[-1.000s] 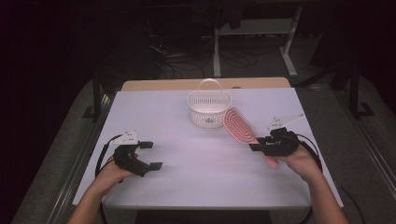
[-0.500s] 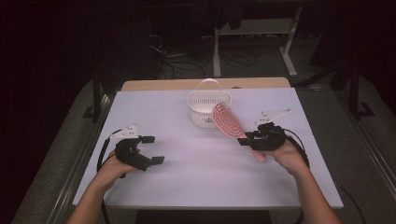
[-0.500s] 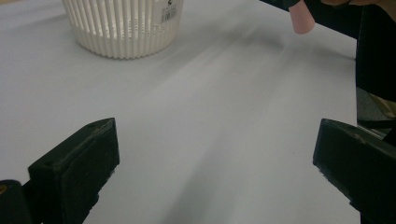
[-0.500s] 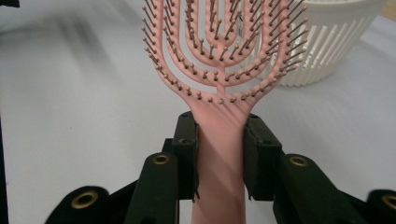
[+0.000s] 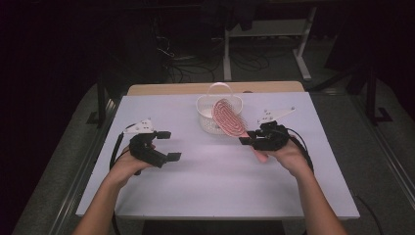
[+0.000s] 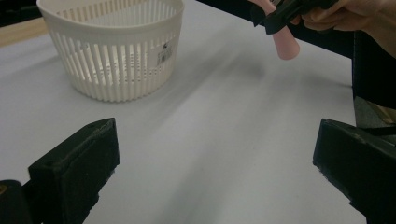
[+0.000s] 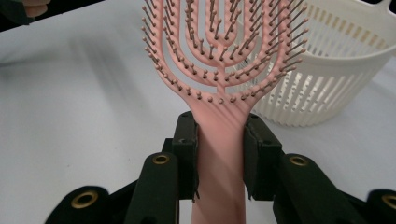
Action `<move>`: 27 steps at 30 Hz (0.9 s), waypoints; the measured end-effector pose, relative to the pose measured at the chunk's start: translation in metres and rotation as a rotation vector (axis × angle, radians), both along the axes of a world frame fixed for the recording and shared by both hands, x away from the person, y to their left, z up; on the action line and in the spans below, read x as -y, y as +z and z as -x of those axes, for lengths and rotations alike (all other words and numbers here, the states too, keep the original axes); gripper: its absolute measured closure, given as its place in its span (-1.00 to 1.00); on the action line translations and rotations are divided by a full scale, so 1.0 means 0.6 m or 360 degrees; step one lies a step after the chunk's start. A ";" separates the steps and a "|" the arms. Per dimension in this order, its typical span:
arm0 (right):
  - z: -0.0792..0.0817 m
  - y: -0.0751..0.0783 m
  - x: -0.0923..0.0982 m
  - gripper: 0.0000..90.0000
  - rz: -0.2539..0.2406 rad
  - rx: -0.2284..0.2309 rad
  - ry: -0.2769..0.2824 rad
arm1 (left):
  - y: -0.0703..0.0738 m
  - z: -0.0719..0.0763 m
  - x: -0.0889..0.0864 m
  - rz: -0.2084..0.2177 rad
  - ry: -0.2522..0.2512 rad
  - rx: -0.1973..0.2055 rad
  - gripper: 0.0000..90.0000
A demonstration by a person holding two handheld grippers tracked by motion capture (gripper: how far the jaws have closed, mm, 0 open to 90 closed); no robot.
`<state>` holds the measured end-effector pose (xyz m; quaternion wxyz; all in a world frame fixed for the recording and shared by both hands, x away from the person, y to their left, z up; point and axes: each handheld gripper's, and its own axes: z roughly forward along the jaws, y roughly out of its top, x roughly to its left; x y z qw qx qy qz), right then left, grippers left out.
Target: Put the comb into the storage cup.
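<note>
A pale, plain-topped desk [image 5: 215, 191] carried a white slatted basket [image 5: 209, 117] with a hoop handle, which stood on it ahead of the left tool [image 5: 164, 145] and just beyond the right tool [image 5: 245, 139]. A wooden strip edged the desk's far side.

Hairbrush [image 7: 219, 70]: pink handle and vented head, branching open ribs, bristles tipped brownish-tan. Clamped between black jaws of right gripper [image 7: 219, 154], brass-coloured rivets below.

Basket [image 6: 114, 46] just beyond brush head: cream-white, vertical slat pattern, small pale label on wall.

Left gripper [image 5: 164, 145]: black, with a grey plate.

Table [image 5: 220, 171]: plain pale lavender-white, tan strip at far edge.
</note>
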<state>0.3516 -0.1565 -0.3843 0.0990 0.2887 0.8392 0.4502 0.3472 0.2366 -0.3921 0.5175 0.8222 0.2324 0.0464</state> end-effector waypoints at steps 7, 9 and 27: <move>-0.011 0.001 -0.015 0.52 -0.0025 0.0010 -0.0002 | 0.008 -0.013 0.020 0.0022 -0.0019 0.0020 -0.99; -0.014 0.002 -0.017 0.52 -0.0047 0.0014 -0.0004 | 0.011 -0.017 0.025 0.0039 -0.0021 0.0021 -0.99; -0.020 -0.010 -0.035 0.52 -0.0027 0.0058 -0.0029 | 0.007 -0.034 0.060 0.0108 -0.0066 -0.0023 -0.99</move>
